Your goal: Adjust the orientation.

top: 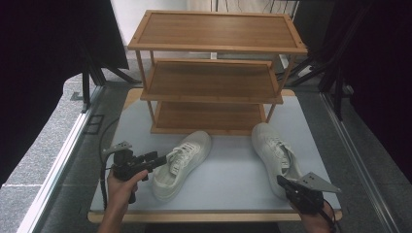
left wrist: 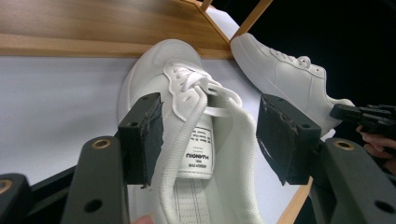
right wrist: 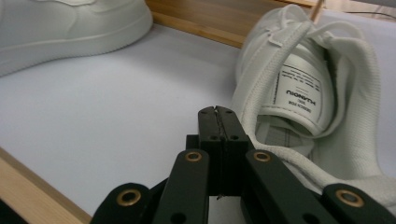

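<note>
The counter (top: 228, 187) is covered by a pale grey surface with a wooden edge; a three-tier wooden shoe rack (top: 214, 73) is set at its far side. Two white sneakers are laid in front of the rack, toes towards it and well apart from each other; the left sneaker (top: 182, 162) is angled towards the rack's lowest shelf, and the right sneaker (top: 276, 155) is placed near the rack's right leg. The left gripper (top: 170, 156) is held level at the left sneaker's collar; its jaws are spread wide to either side of the tongue and laces, and no pad is seen pressing on them. The right gripper (right wrist: 217, 110) is held just beside the heel of the right sneaker; its jaws are closed together with nothing between them.
</note>
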`<control>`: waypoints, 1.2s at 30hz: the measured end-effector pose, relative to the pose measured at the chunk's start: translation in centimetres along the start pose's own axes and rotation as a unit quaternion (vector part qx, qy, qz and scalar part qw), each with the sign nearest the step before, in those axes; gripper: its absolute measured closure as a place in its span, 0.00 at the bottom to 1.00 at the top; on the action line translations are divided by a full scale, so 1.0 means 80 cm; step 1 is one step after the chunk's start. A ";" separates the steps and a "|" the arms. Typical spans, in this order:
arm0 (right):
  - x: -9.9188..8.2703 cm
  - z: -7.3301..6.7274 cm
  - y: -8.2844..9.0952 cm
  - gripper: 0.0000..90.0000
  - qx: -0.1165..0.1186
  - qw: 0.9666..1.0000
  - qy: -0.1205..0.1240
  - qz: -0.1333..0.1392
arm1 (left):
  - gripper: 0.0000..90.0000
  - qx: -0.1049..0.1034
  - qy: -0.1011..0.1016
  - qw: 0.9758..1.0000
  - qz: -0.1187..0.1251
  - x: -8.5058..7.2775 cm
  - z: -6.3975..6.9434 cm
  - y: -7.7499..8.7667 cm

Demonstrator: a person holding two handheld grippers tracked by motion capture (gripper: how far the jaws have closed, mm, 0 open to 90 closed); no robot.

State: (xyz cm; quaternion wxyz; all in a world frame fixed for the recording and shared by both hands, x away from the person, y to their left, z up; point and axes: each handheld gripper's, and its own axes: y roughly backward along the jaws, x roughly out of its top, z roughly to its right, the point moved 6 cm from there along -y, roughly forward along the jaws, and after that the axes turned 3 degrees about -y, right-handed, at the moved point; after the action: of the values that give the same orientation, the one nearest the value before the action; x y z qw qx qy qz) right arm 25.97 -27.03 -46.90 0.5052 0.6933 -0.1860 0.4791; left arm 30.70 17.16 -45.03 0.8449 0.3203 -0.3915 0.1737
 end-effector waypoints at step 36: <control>0.004 0.055 0.043 0.77 0.006 0.996 -0.063 0.060 | 0.47 0.008 -0.032 0.999 0.023 0.013 0.017 0.004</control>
State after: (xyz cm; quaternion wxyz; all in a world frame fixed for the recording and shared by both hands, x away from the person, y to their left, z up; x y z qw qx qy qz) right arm 25.69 -32.25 -44.96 0.4583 0.7129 -0.2562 0.4649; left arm 30.45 16.49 -43.41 0.8252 0.3235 -0.4242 0.1856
